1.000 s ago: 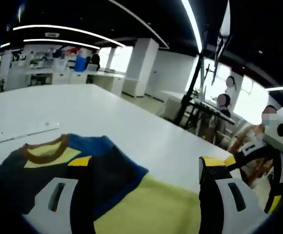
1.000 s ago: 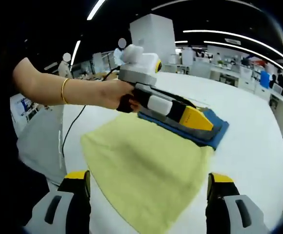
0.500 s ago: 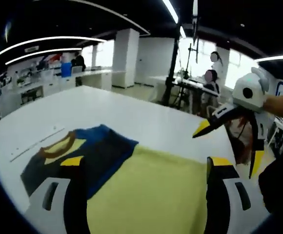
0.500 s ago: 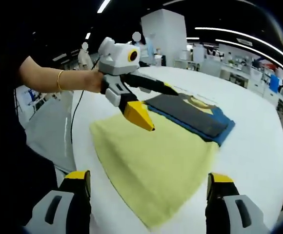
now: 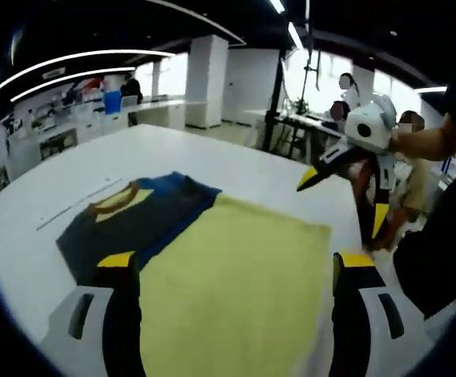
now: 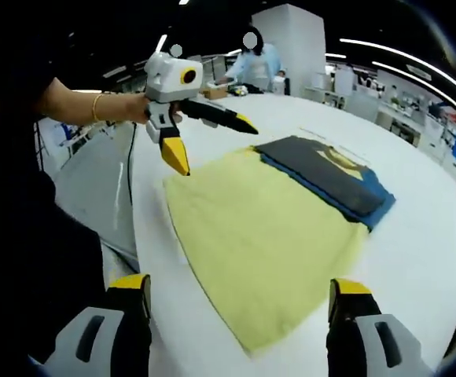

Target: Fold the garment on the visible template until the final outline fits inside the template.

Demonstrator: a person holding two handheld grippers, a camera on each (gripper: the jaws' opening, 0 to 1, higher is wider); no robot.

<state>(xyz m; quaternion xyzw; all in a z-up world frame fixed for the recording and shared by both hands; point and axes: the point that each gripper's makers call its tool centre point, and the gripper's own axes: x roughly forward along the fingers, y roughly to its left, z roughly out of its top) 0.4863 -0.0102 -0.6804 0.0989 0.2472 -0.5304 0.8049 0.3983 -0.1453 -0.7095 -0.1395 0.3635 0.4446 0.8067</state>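
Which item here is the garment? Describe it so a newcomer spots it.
On the big white table lies a flat yellow cloth. The garment rests against its far edge: a dark grey and blue folded top, the only piece with a brown-trimmed collar.

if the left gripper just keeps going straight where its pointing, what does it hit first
Most likely the yellow garment lying flat on the white table, straight ahead between its open jaws; the right gripper hovers off to one side. Depth is uncertain.

Big white table [image 5: 55, 181], white pillar [image 6: 299, 35], ceiling striplights [image 5: 86, 59].
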